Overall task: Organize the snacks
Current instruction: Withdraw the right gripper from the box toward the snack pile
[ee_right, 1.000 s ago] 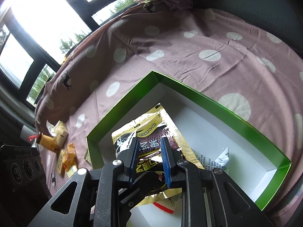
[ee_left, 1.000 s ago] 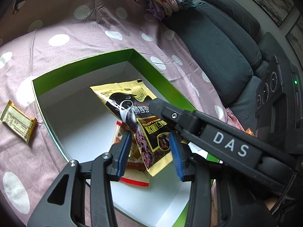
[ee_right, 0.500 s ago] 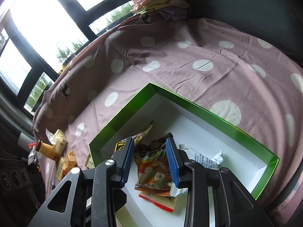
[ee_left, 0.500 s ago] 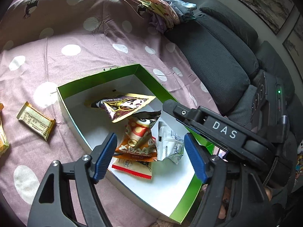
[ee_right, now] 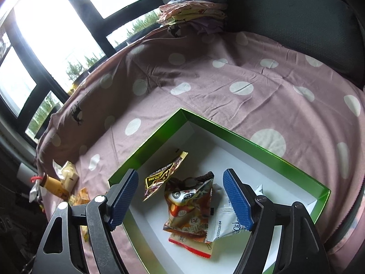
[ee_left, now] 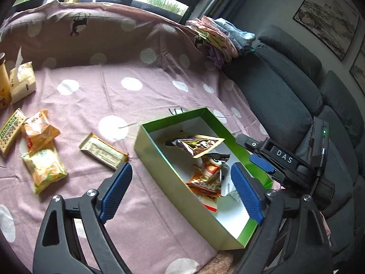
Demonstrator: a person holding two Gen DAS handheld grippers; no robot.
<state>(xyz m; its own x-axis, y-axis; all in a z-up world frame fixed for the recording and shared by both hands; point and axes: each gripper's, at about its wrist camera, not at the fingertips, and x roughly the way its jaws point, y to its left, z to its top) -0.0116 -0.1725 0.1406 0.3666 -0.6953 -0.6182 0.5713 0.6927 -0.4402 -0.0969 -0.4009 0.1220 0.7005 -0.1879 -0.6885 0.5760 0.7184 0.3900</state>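
Note:
A green box (ee_left: 159, 164) with a white inside sits on the pink dotted cloth. In it lie a yellow and purple packet (ee_left: 197, 145), an orange panda packet (ee_left: 208, 178) and a white sachet (ee_right: 224, 222). My left gripper (ee_left: 180, 196) is open and empty above the box's left wall. My right gripper (ee_right: 180, 202) is open and empty above the box (ee_right: 255, 137), over the orange packet (ee_right: 189, 210); it also shows in the left wrist view (ee_left: 262, 163). Loose snacks lie on the cloth to the left: a beige bar (ee_left: 102, 151) and orange packets (ee_left: 38, 130).
A dark sofa (ee_left: 285, 91) runs along the right, with folded clothes (ee_left: 219, 36) on its end. A tissue pack (ee_left: 21, 82) and a yellow bottle (ee_right: 53, 183) stand at the far left. Windows are behind the cloth.
The yellow and purple packet was let go and now lies in the box. Both grippers opened wide and drew back and up from the box.

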